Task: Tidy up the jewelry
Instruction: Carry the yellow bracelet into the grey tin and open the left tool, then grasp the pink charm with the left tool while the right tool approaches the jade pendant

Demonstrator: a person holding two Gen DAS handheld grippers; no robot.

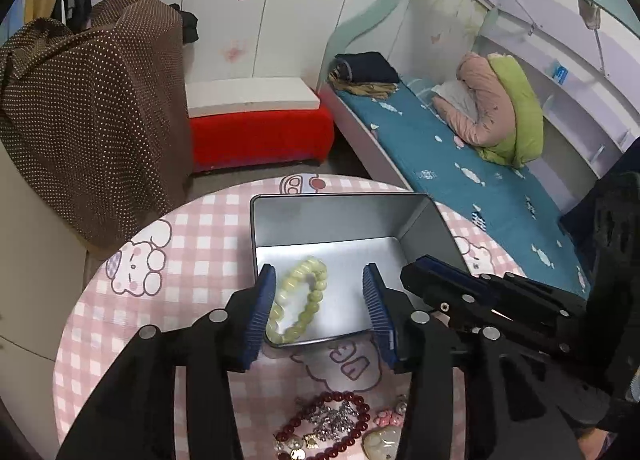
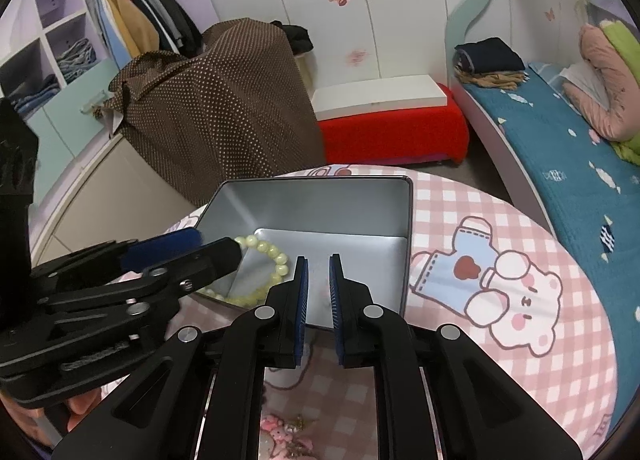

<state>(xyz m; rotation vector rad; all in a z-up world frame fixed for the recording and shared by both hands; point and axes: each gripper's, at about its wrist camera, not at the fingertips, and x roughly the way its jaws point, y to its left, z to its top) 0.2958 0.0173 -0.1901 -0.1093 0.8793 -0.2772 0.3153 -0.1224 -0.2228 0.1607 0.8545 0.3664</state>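
Note:
A pale green bead bracelet (image 1: 298, 300) lies on the floor of an open silver tin (image 1: 340, 198) on the round table. My left gripper (image 1: 320, 276) hangs over the tin's near edge. It is open, one blue pad on each side of the bracelet, which rests loose in the tin. My right gripper (image 2: 319, 260) is shut with nothing between its pads, over the near right part of the tin (image 2: 320, 180). The bracelet (image 2: 276, 260) shows there partly behind the left gripper (image 2: 220, 246). The right gripper's tip (image 1: 418, 268) reaches the tin's right wall.
Loose jewelry lies at the table's near edge: a red bead bracelet (image 1: 324, 420), sparkly pieces, a pink charm (image 1: 386, 418) and a pale pendant (image 1: 380, 444). The pink checked tablecloth (image 2: 520, 220) covers the table. Beyond stand a red stool (image 1: 260, 136), a brown dotted cover (image 1: 92, 108) and a bed (image 1: 460, 176).

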